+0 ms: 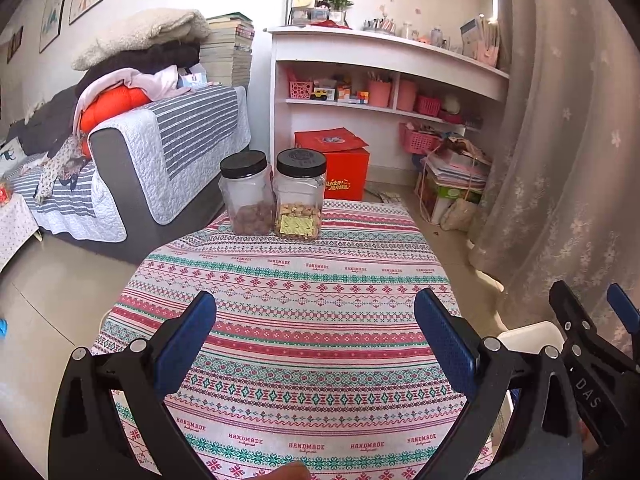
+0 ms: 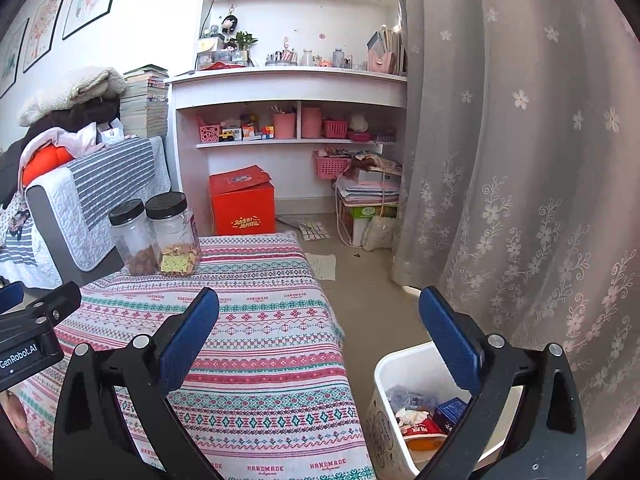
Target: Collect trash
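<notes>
left gripper [image 1: 316, 344] hanging wide, empty | right gripper [image 2: 320, 344] gaping wide, empty | trash [image 2: 420, 416] sitting in bin [image 2: 384, 368], lower right | looking light, crumply; pinching wrapper edges likely working best

- Two jars [image 2: 156, 236] stand side by side at the table's [image 2: 256, 344] far end.
- A bin [image 2: 390, 368] holding trash [image 2: 420, 424] sits on the floor, right of the table.

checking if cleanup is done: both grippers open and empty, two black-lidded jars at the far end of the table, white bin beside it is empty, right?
Not quite: the white bin is not empty. The right wrist view shows wrappers and a small blue box inside it. The rest holds: left gripper and right gripper open and empty, two jars at the table's far end.
</notes>
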A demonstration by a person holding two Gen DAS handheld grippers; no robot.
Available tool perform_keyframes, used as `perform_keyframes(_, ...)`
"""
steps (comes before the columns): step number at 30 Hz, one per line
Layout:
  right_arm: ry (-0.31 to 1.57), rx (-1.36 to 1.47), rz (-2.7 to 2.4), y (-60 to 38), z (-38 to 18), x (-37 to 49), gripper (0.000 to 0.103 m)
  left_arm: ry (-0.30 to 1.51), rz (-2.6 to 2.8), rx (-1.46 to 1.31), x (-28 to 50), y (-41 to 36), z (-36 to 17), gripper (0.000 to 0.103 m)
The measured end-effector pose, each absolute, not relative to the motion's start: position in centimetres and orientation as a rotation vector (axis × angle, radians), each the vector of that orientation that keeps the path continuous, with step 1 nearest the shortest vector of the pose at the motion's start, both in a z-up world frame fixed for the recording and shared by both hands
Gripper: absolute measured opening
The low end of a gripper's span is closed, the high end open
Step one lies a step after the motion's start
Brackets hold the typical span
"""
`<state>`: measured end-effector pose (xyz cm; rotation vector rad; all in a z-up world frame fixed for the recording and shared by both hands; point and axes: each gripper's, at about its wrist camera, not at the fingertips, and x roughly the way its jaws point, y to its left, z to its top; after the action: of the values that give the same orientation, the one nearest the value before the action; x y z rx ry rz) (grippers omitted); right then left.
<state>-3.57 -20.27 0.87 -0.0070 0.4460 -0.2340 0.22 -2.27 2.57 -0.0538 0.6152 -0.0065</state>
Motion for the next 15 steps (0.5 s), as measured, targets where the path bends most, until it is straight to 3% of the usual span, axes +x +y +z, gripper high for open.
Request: perform_keyframes(15, 0.494, 0.005, -0.257, -22.0, -0.2, -3.5, 0.096, 0.655, -0.013, -0.010, 0.7, -4.5, 1.7, 0.096)
